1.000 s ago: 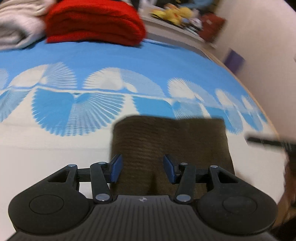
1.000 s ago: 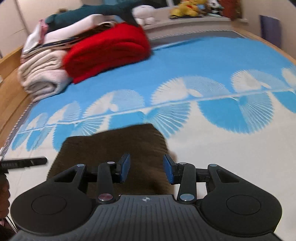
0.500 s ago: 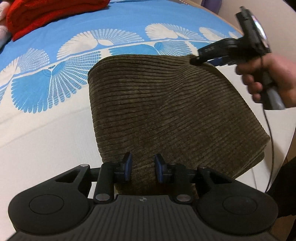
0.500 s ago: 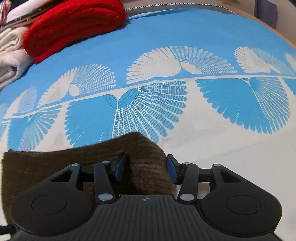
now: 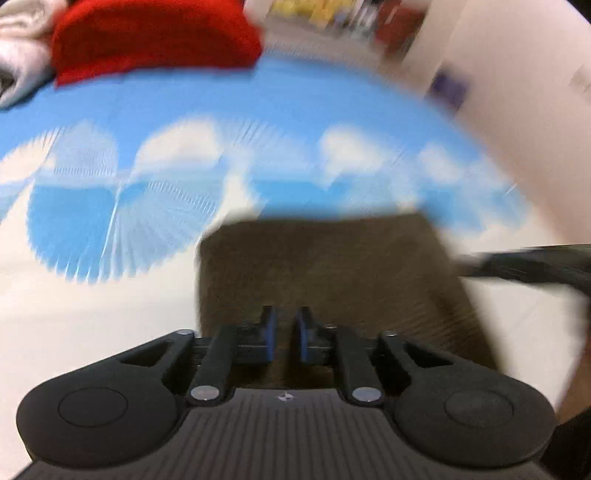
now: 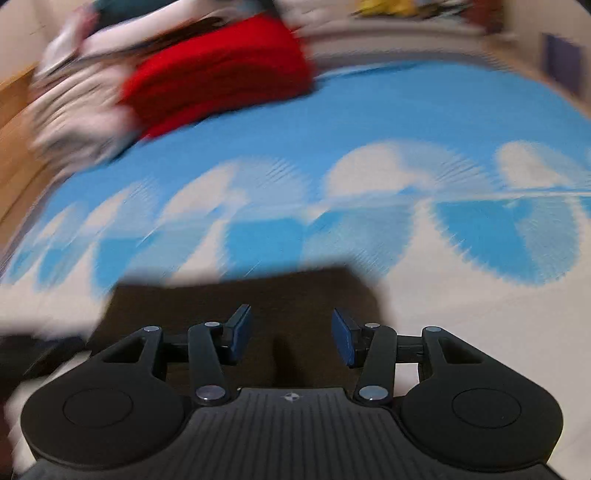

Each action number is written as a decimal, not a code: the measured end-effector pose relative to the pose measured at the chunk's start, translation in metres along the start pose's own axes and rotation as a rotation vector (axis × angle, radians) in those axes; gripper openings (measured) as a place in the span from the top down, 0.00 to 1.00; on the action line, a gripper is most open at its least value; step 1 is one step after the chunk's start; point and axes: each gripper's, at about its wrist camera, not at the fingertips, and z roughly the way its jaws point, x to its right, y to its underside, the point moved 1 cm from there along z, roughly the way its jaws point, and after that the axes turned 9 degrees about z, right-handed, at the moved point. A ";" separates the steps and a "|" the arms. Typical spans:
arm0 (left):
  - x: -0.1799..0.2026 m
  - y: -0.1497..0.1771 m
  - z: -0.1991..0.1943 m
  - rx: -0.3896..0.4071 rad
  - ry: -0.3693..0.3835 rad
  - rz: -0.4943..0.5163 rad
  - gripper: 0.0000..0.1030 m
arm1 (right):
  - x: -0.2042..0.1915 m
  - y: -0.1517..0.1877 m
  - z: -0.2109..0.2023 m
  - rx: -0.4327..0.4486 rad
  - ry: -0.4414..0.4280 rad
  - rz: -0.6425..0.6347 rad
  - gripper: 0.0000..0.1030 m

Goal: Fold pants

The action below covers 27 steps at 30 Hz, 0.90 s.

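The folded brown corduroy pants [image 5: 325, 266] lie on the blue and white bedspread [image 5: 110, 221]. My left gripper [image 5: 287, 332] is at their near edge, its blue pads drawn almost together with a thin strip of brown cloth between them. In the right wrist view the pants [image 6: 295, 295] lie under my right gripper [image 6: 291, 334]. It stands open, its pads wide apart above the cloth and not pressing it. The right gripper [image 5: 517, 262] shows as a dark blur at the pants' right side. Both views are smeared by motion.
A folded red blanket [image 6: 221, 81] and a pile of pale folded linens [image 6: 74, 110] sit at the far left of the bed. Behind them runs a shelf with toys [image 5: 332, 14]. A pale wall [image 5: 517, 110] borders the bed on the right.
My left jaws have gone from half open to nearly together on the pants' near edge. The right gripper has shifted from the pants' far corner to farther back over the cloth. Both views have blurred.
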 end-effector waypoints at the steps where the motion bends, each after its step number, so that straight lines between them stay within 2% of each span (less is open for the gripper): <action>1: -0.001 0.003 0.007 -0.007 -0.018 0.000 0.92 | -0.003 0.014 -0.005 -0.046 -0.029 -0.029 0.52; 3: -0.003 0.001 0.005 -0.003 -0.035 -0.034 0.93 | -0.010 0.046 -0.010 -0.146 -0.022 -0.113 0.52; 5: -0.003 -0.002 -0.008 0.005 -0.038 -0.067 0.93 | -0.012 0.080 -0.004 -0.266 0.063 -0.234 0.52; 6: 0.000 -0.003 -0.018 0.026 -0.033 -0.065 0.93 | -0.012 0.094 -0.001 -0.294 0.109 -0.297 0.52; 8: 0.008 -0.004 -0.026 0.049 -0.005 -0.025 0.87 | -0.013 0.098 -0.007 -0.261 0.112 -0.309 0.52; 9: 0.011 0.000 -0.020 0.011 0.011 0.004 0.82 | -0.010 0.096 -0.009 -0.254 0.103 -0.275 0.52; 10: 0.014 0.008 -0.009 -0.044 0.005 0.031 0.83 | -0.004 0.098 -0.007 -0.254 0.104 -0.243 0.52; 12: 0.025 0.012 -0.014 -0.022 -0.042 0.095 0.82 | 0.001 0.104 -0.005 -0.254 0.121 -0.226 0.50; 14: 0.039 0.010 -0.029 0.006 -0.085 0.127 0.73 | -0.006 0.104 -0.011 -0.234 0.163 -0.219 0.47; 16: 0.053 0.011 -0.052 0.082 -0.113 0.160 0.40 | -0.015 0.107 -0.026 -0.167 0.221 -0.204 0.45; 17: 0.061 0.012 -0.067 0.127 -0.134 0.177 0.33 | -0.017 0.108 -0.035 -0.126 0.217 -0.189 0.44; 19: 0.072 0.012 -0.099 0.215 -0.163 0.190 0.15 | -0.026 0.110 -0.062 -0.040 0.199 -0.134 0.36; 21: 0.077 0.014 -0.133 0.278 -0.173 0.155 0.13 | -0.031 0.110 -0.091 0.060 0.185 -0.072 0.13; 25: 0.085 0.029 -0.187 0.324 -0.244 0.094 0.12 | -0.038 0.119 -0.145 0.252 0.110 -0.012 0.08; 26: 0.089 0.035 -0.196 0.311 -0.270 0.095 0.11 | -0.038 0.124 -0.153 0.285 0.104 -0.018 0.05; 27: 0.092 0.041 -0.201 0.288 -0.290 0.095 0.05 | -0.039 0.131 -0.160 0.315 0.102 -0.029 0.03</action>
